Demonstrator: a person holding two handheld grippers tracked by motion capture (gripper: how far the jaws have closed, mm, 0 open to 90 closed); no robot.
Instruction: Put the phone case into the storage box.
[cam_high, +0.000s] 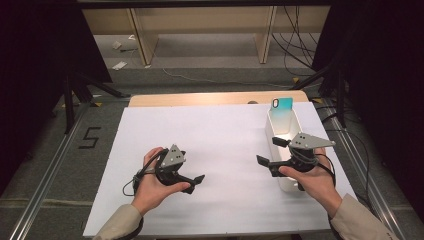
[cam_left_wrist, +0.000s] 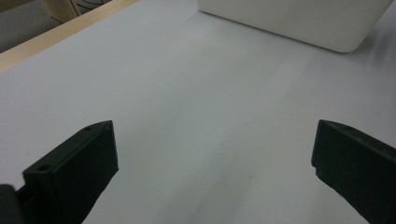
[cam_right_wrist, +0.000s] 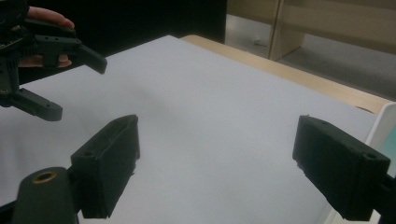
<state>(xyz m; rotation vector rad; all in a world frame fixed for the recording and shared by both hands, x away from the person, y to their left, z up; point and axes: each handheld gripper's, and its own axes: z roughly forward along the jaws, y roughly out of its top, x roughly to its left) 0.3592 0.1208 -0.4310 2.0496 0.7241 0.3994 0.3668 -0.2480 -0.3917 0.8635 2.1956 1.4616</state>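
A white oblong bin stands at the right of the white sheet. A teal-backed phone leans upright at the bin's far end. My right gripper hovers at the bin's near left side, jaws open and pointing left, with nothing between them. My left gripper rests low over the sheet's left half, jaws open and pointing right toward the bin. Its own view has bare sheet between the jaws. The left gripper also appears far left in the right gripper view, beyond the bin's rim.
The wooden table edge runs along the far side of the sheet. Beyond it lie floor, cables and wooden furniture legs. A "5" is marked on the grey mat at left. Metal rails flank the table.
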